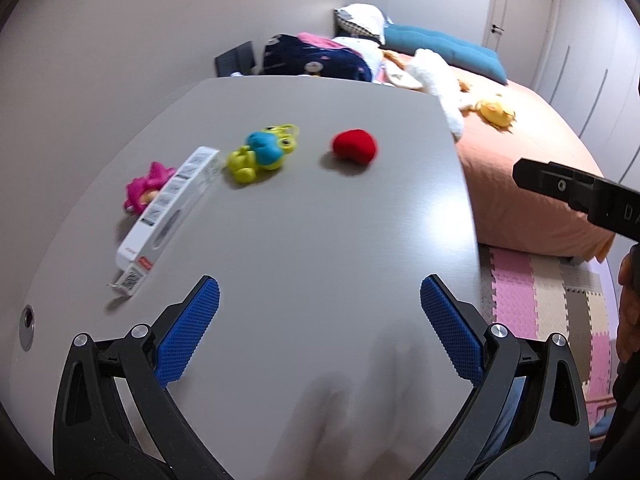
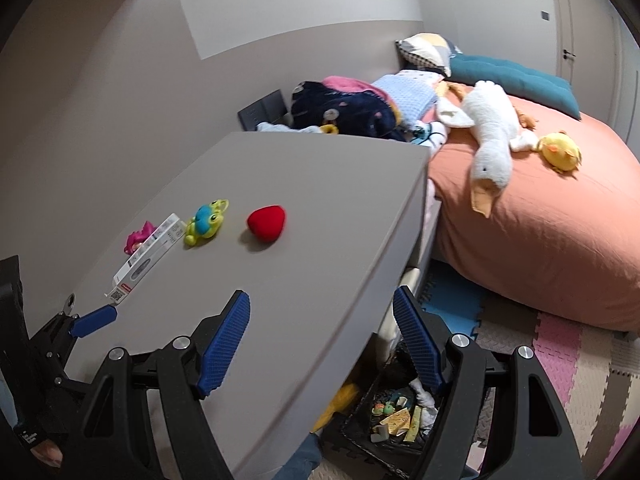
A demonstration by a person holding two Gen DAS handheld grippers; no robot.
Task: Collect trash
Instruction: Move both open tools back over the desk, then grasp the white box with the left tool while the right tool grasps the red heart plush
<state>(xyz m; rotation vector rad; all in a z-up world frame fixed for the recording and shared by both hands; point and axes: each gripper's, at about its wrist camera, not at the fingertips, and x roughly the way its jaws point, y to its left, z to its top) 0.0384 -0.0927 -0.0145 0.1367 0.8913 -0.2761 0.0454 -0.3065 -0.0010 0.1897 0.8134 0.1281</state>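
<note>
Two open grippers hover over a grey table [image 1: 320, 220] strewn with toys and a white carton [image 1: 168, 216].

The left gripper [image 1: 320, 320] and right gripper [image 2: 322, 340] both stand with blue pads wide apart, holding nothing. The carton lies at the table's left, touching a pink toy [image 1: 146, 192] on its far-left side, with a green-and-blue frog toy [image 1: 262, 152] and a red plush heart [image 1: 355, 146] to its right; the near half of the tabletop is bare. Only the right wrist view shows the black bin [image 2: 384, 420] of scraps on the floor below the table's right edge, beside the foam mats [image 2: 560, 360]. An orange-covered bed [image 2: 540, 220] with a white plush goose [image 2: 490, 132] lies beyond to the right.
</note>
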